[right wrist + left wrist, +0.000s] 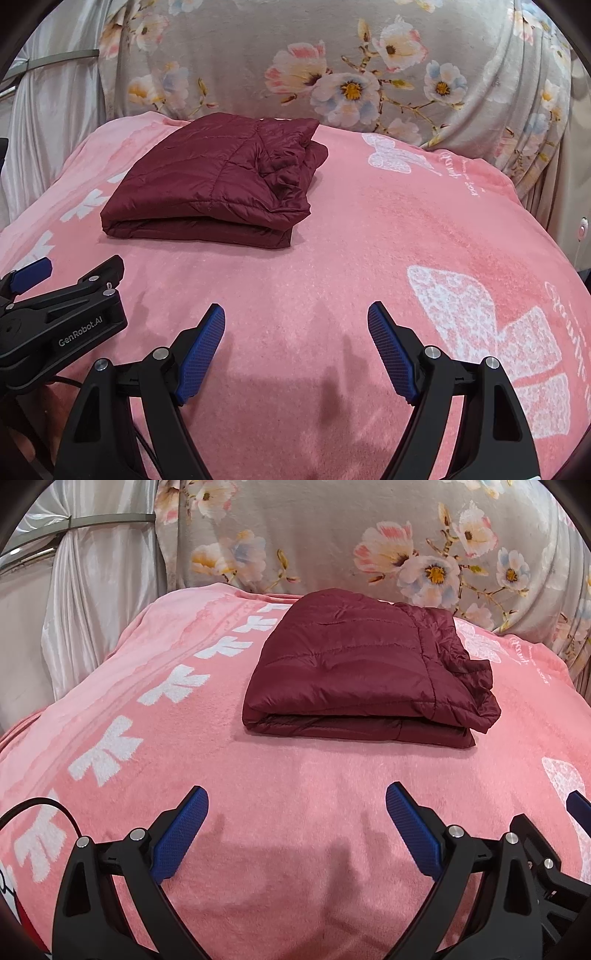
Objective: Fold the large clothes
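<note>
Two grippers hang back, fingers wide, holding nothing.
Quilted maroon jacket (365, 668) lies folded; left gripper (297, 827) and right gripper (295, 347) should tidy its bunched right edge.

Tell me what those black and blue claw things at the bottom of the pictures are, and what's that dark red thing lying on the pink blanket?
Those claws are grabbers, one held in each of a person's hands. Each has two black arms tipped with blue rubbery pads, and a small camera sits on each grabber looking out along its fingers. One picture comes from the left gripper, the other from the right gripper. That is why you see the same scene twice from slightly different spots. In the right picture the left grabber also pokes in at the side.

The dark red thing is a puffy jacket, folded into a neat bundle. It lies on a pink blanket with white bows and butterflies. Behind it hangs a grey flowered cloth.

Both grabbers are open and hold nothing. They hover over the blanket, a little way from the jacket.
</note>
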A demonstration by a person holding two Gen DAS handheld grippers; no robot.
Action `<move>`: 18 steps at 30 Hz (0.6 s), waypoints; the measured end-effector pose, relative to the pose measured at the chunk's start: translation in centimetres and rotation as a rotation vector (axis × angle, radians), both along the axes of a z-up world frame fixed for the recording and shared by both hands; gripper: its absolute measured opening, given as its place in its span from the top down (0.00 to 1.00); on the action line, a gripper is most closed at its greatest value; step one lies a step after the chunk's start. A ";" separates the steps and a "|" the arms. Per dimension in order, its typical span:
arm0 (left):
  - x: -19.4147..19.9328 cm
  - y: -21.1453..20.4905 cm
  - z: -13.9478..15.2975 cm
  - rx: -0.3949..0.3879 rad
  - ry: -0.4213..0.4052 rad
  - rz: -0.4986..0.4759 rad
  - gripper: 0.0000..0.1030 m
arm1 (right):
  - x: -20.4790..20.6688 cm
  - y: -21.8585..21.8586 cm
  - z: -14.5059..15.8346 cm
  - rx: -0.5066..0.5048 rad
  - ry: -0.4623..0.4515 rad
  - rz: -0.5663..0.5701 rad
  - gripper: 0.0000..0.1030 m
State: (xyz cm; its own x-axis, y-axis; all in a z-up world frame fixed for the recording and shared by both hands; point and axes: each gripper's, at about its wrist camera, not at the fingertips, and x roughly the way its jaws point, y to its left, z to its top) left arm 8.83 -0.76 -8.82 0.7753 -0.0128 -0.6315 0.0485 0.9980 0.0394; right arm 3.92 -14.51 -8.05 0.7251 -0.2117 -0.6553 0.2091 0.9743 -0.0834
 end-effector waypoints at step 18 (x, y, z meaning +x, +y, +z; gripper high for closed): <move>0.0 0.1 0.0 0.009 -0.002 -0.002 0.08 | -0.1 -0.3 0.0 0.008 0.003 -0.007 0.25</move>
State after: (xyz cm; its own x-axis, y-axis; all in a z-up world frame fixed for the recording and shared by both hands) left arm 8.88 -0.62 -8.84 0.7765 -0.0089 -0.6300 0.0506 0.9975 0.0484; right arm 3.85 -14.82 -8.09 0.7216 -0.2117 -0.6592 0.2156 0.9735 -0.0767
